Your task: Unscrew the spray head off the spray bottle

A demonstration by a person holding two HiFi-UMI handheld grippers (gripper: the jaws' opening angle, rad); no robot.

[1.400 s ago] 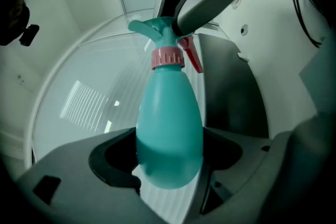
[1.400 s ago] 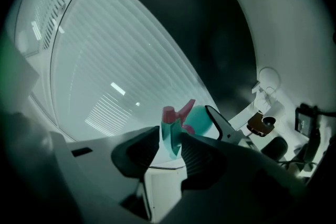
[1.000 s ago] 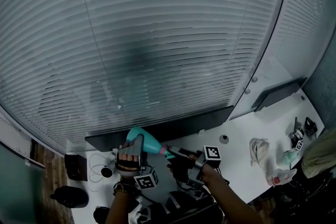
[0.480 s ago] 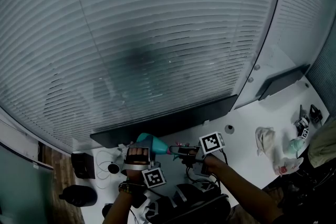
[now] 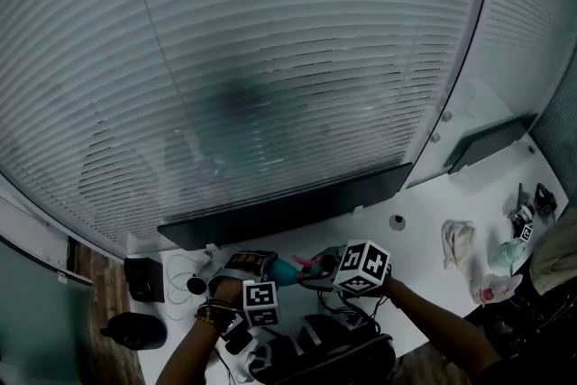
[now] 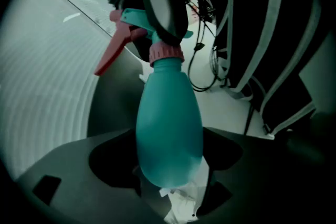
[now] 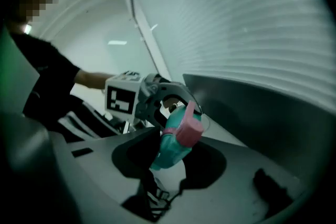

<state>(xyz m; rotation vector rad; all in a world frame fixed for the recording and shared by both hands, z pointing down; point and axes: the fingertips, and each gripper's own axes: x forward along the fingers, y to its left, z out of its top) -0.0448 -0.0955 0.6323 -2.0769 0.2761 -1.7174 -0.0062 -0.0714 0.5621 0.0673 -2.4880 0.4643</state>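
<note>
Two grippers on one teal spray bottle (image 6: 169,113), my left gripper (image 6: 169,165) clamped round its body, my right gripper (image 7: 168,165) prob. gripping the pink-and-teal spray head (image 7: 181,131), bottle held btw them, above white desk (image 5: 424,239).

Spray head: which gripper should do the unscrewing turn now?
Right. The right gripper is closed on the spray head by its pink collar, so it can probably twist. The left gripper clamps the teal bottle body and looks better suited to bracing.
</note>
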